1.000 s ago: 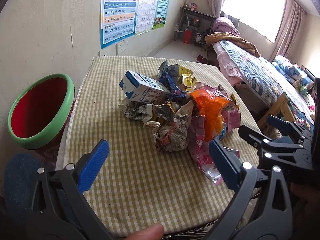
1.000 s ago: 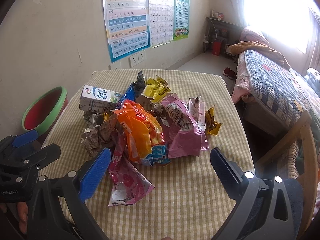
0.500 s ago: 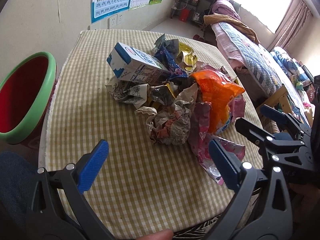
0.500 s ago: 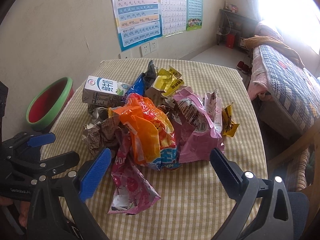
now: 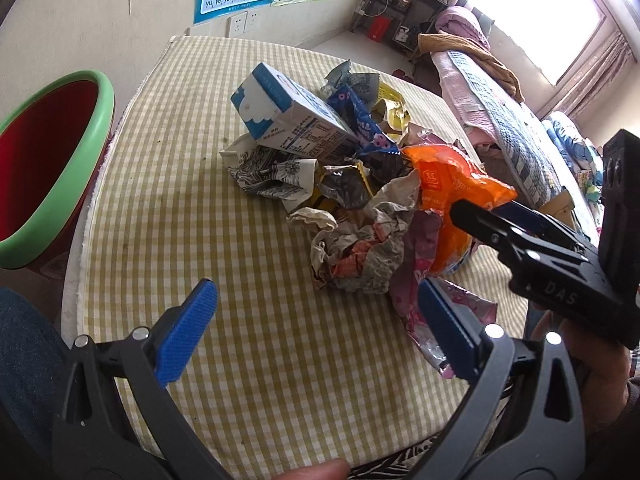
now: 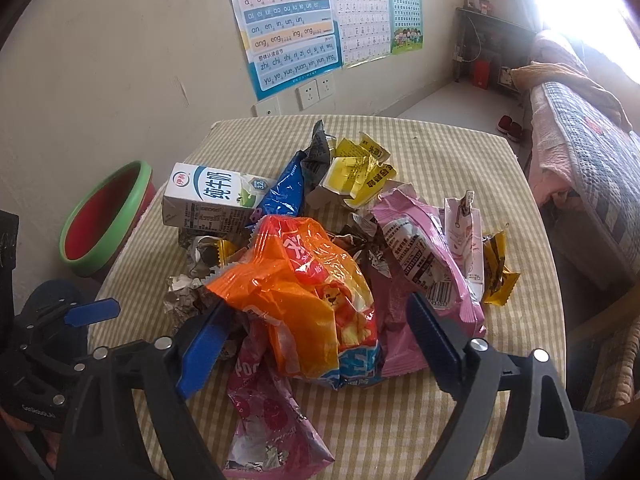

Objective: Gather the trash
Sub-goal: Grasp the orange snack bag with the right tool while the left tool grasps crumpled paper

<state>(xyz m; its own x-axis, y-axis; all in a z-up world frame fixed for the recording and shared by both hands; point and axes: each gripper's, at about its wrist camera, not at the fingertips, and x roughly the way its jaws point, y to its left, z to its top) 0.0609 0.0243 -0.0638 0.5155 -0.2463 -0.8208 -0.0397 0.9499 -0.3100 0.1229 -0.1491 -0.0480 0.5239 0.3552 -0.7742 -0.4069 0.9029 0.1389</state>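
A heap of trash lies mid-table: a white and blue milk carton (image 5: 288, 120) (image 6: 208, 200), crumpled paper (image 5: 360, 248), an orange snack bag (image 6: 304, 292) (image 5: 452, 188), pink wrappers (image 6: 420, 256) and yellow wrappers (image 6: 356, 172). My left gripper (image 5: 316, 328) is open and empty, just short of the crumpled paper. My right gripper (image 6: 316, 340) is open, its jaws standing either side of the orange bag's near end. A red bin with a green rim (image 5: 44, 164) (image 6: 104, 220) stands left of the table.
The table (image 5: 160, 200) has a yellow checked cloth and stands against a wall with posters (image 6: 288, 24). A bed (image 6: 592, 152) runs along the right side. A wooden chair (image 6: 616, 344) stands at the table's right edge.
Both grippers have moved forward toward the heap. The right gripper now reaches around the orange bag. Both stay open.
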